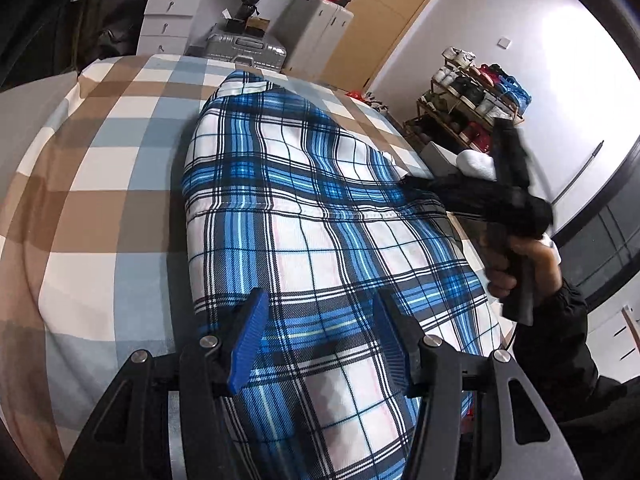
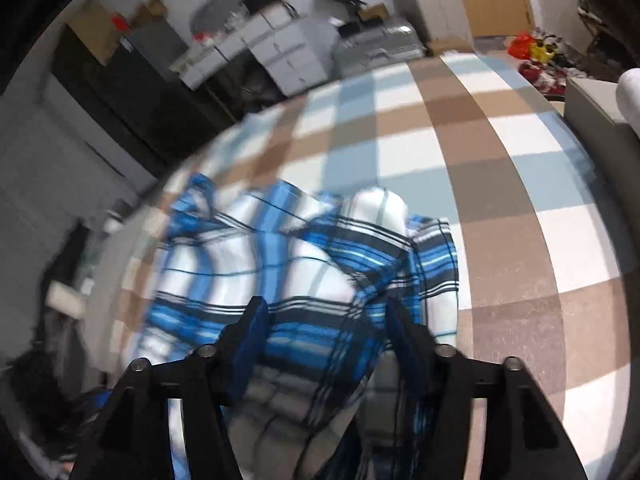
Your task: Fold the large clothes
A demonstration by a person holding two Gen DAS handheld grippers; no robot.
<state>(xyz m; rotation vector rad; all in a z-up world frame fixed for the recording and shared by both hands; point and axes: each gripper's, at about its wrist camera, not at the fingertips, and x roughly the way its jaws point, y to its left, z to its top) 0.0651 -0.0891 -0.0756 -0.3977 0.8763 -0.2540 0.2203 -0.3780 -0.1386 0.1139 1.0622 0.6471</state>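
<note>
A blue-and-white plaid shirt (image 1: 300, 200) lies lengthwise on a bed with a brown, blue and white checked cover (image 1: 100, 180). My left gripper (image 1: 320, 320) hovers over the shirt's near end. Its blue pads stand well apart, and the cloth runs flat beneath them. My right gripper (image 1: 406, 181), held by a hand (image 1: 516, 264), rests its tips on the shirt's right edge. In the blurred right wrist view the right gripper (image 2: 326, 320) has its pads apart. The rumpled shirt (image 2: 240, 248) passes under both fingers there, and a folded-over part lies ahead.
Beyond the bed's far end stand a silver suitcase (image 1: 246, 46), white drawers (image 1: 168, 20) and a white cabinet (image 1: 316, 36). A loaded shoe rack (image 1: 472, 108) stands by the right wall. The checked cover (image 2: 500, 160) stretches bare to the right of the shirt.
</note>
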